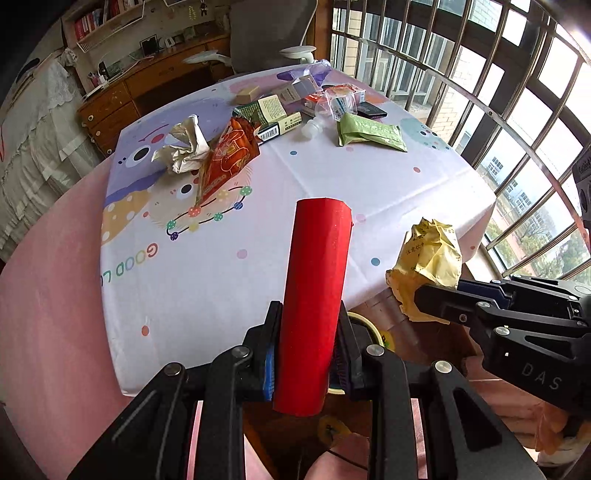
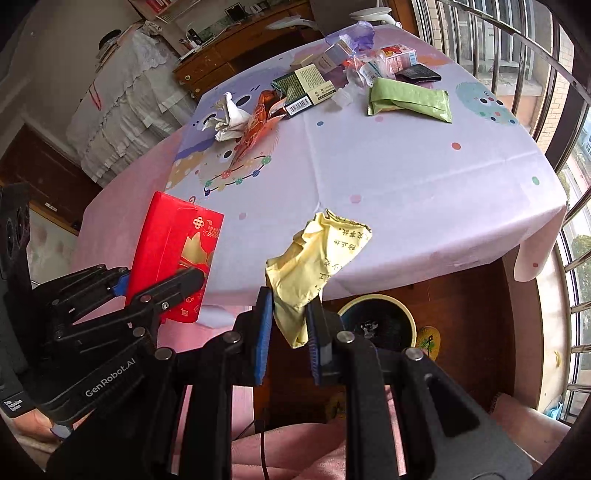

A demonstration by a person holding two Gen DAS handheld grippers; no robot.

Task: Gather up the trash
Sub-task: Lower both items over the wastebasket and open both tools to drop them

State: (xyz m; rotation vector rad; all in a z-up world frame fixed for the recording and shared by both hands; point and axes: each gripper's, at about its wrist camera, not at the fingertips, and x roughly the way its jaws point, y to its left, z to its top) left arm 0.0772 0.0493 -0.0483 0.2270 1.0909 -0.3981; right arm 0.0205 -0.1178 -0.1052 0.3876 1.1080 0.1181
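Observation:
My left gripper (image 1: 306, 350) is shut on a red packet (image 1: 314, 302) with gold print, held upright off the table's near edge; the same red packet (image 2: 173, 254) shows at the left of the right wrist view. My right gripper (image 2: 290, 325) is shut on a crumpled yellow paper (image 2: 310, 269), also seen as a yellow paper (image 1: 428, 262) beside the left gripper. Below it on the floor stands a dark bin (image 2: 376, 325) with a yellow rim. Still on the table lie crumpled white paper (image 1: 186, 146), an orange wrapper (image 1: 227, 158), a green pouch (image 1: 369, 133) and several boxes (image 1: 273, 114).
The table (image 1: 369, 192) has a printed white cloth over a pink one. A barred window (image 1: 498, 122) runs along the right. A grey office chair (image 1: 269, 33) and a wooden desk (image 1: 122, 96) stand beyond the table. Pink cloth (image 2: 303, 450) lies below the grippers.

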